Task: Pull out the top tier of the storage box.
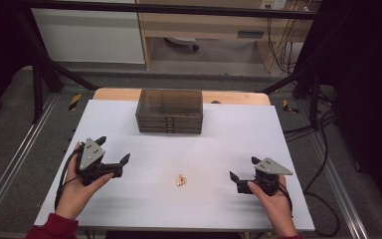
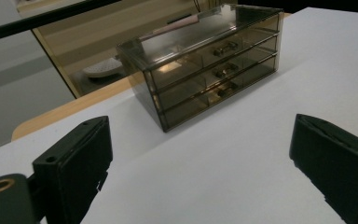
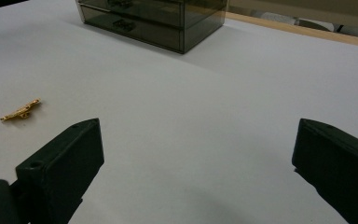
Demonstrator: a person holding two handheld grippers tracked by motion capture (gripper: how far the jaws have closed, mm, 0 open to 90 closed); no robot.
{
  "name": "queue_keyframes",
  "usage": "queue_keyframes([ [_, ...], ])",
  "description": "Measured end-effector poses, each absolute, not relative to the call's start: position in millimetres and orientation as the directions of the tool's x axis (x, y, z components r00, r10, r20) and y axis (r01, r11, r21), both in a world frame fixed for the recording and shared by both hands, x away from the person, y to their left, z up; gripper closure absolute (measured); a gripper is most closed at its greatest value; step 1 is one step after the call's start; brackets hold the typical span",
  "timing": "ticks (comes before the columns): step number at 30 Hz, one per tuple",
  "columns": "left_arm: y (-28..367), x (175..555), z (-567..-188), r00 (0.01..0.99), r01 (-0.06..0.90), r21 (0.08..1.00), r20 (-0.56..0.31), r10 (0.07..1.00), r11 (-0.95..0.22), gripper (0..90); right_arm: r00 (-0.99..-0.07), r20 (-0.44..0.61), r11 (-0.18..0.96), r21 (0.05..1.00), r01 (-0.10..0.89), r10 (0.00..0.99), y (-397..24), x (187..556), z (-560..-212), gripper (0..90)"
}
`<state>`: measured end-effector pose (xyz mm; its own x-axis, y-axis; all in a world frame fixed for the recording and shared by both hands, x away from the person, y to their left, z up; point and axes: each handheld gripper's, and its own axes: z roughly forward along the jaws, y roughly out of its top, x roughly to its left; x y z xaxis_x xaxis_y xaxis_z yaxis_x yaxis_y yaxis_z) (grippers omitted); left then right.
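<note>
High view shows the left gripper held low over the white table at its left side, jaws spread wide and holding nothing; the right gripper sits at the right side, jaws likewise spread and empty; between them, well apart from both, a small gold clip lies flat on the table near the front edge. Right gripper view has the gold clip lying off to the left of its jaws, not between them; left gripper view looks toward the smoky three-drawer box, which stands at the back of the table with all drawers closed.
</note>
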<state>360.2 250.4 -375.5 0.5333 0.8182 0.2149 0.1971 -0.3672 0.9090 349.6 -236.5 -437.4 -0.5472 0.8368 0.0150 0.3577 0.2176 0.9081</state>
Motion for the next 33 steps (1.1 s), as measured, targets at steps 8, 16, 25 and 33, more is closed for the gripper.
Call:
queue_keyframes([
  [8, 226.5, 368.1, -367.0, 0.574, 0.165, 0.884, 0.275, 0.771, -0.437, 5.5, -0.57, 0.018, 0.227, 0.906, 0.356, 0.821, -231.2, 349.4, -438.3, 2.5],
  [16, 210.9, 376.9, -372.1, 0.601, 0.154, 0.865, 0.302, 0.74, -0.477, 5.7, -0.571, 0.019, 0.235, 0.9, 0.366, 0.821, -229.1, 350.3, -439.6, 2.4],
  [25, 189.2, 381.3, -378.2, 0.608, 0.144, 0.82, 0.368, 0.703, -0.553, 6.7, -0.57, 0.024, 0.23, 0.9, 0.37, 0.821, -229.8, 348.7, -440.9, 2.4],
  [33, 167.2, 387.5, -376.4, 0.639, 0.119, 0.794, 0.398, 0.658, -0.596, 9.4, -0.568, -0.006, 0.254, 0.898, 0.359, 0.823, -226.4, 348.6, -441.1, 2.8],
])
